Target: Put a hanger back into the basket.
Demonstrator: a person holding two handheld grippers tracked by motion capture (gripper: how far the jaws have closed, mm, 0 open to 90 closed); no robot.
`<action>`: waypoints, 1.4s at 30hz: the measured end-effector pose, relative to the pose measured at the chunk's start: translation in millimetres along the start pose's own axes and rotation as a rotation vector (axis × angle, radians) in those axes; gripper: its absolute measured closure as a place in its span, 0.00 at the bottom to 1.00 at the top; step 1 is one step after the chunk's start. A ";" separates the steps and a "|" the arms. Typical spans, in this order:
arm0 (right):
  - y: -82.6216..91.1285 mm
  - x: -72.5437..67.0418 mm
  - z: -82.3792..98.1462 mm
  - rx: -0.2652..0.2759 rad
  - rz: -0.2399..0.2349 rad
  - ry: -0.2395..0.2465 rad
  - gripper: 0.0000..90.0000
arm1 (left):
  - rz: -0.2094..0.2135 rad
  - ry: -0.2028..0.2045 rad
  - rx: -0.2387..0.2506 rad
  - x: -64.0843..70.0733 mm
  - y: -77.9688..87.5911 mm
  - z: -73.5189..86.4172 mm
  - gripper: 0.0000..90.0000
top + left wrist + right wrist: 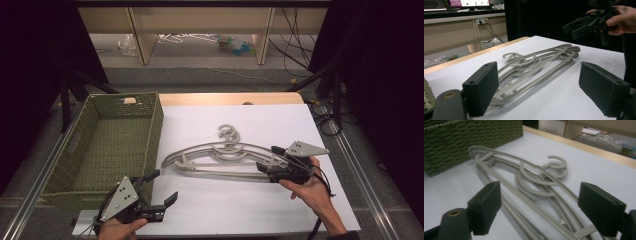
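Partly, the right tongs [266, 159] cover the stacked hangers' [215, 155] end.

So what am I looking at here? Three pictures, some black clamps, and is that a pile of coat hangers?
No robot arm here: a person holds a hand tool with two black jaws in each hand. The wide picture comes from a camera above the table; the other two come from cameras riding on each tool, looking out between its jaws. The left gripper hangs open near the table's front edge, holding nothing. The right gripper is open too, its jaws at the right end of the grey hangers, not yet closed on them. The hangers lie stacked on the white table, beside a green woven basket.
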State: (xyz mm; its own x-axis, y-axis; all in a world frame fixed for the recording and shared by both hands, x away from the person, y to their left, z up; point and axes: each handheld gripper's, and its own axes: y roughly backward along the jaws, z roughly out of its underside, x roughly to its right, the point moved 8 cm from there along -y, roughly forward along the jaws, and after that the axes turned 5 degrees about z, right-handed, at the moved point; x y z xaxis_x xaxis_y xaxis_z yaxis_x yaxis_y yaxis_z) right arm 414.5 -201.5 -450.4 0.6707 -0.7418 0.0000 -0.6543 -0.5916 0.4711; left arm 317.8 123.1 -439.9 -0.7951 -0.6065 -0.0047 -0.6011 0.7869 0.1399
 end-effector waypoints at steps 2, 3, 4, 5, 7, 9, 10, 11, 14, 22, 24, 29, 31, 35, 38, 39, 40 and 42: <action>-7.6 7.7 -3.6 -0.040 0.002 0.026 0.28 | 0.001 0.001 -0.001 -0.2 0.1 0.2 0.18; -10.8 10.2 -4.5 -0.057 -0.004 0.032 0.31 | 0.001 0.001 -0.001 -0.2 0.1 0.2 0.18; -10.8 10.2 -4.5 -0.057 -0.004 0.032 0.31 | 0.001 0.001 -0.002 -0.1 0.1 0.3 0.18; -20.7 18.5 -7.4 -0.088 -0.016 0.052 0.41 | 0.002 -0.002 -0.004 0.1 0.0 0.5 0.18; -31.8 28.5 -5.6 -0.153 -0.005 0.059 0.41 | 0.005 0.001 -0.003 1.2 -0.2 0.5 0.18; -34.5 30.4 -4.6 -0.167 -0.005 0.061 0.41 | 0.004 0.004 -0.002 1.2 -0.2 0.6 0.18; -40.7 33.6 -2.4 -0.203 -0.017 0.059 0.41 | 0.004 -0.007 -0.005 0.5 -0.1 0.7 0.18; -52.3 40.2 -1.5 -0.215 -0.002 0.038 0.43 | 0.005 -0.007 -0.007 0.4 -0.1 0.8 0.18; -58.5 45.7 -0.6 -0.242 0.002 0.035 0.45 | 0.006 -0.004 -0.002 0.4 0.4 0.1 0.18; -86.4 62.2 9.9 -0.334 0.034 0.086 0.54 | 0.000 -0.002 -0.002 -1.0 0.5 0.1 0.18; -92.7 64.2 13.0 -0.342 0.039 0.098 0.55 | 0.001 -0.007 -0.006 -1.2 0.9 0.3 0.18; -99.0 67.1 15.3 -0.355 0.044 0.133 0.61 | 0.005 -0.009 -0.003 -0.6 1.6 -0.4 0.18; -100.4 68.1 16.1 -0.362 0.049 0.145 0.62 | 0.005 -0.009 -0.002 -0.5 1.7 -0.5 0.18; -99.9 66.9 17.7 -0.421 0.059 0.141 0.64 | 0.004 -0.006 -0.004 -0.8 1.6 -0.2 0.18; -103.6 67.9 19.6 -0.439 0.045 0.190 0.66 | 0.004 -0.009 -0.005 -1.2 1.2 0.0 0.18; -103.6 67.9 19.6 -0.439 0.045 0.190 0.66 | 0.004 -0.009 -0.005 -0.9 1.3 -0.1 0.18; -105.3 67.6 19.4 -0.430 0.048 0.193 0.66 | 0.004 -0.008 -0.005 -0.7 1.4 -0.2 0.18; -106.7 67.6 19.0 -0.438 0.042 0.222 0.67 | 0.005 -0.008 -0.006 -0.9 1.2 0.1 0.18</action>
State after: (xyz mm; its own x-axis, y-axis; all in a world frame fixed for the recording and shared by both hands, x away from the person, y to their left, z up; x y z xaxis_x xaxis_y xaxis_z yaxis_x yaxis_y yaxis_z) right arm 523.1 -194.6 -517.4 0.7362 -0.6486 0.1931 -0.5062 -0.3383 0.7933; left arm 317.8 124.6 -439.9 -0.7984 -0.6020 -0.0116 -0.5970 0.7889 0.1461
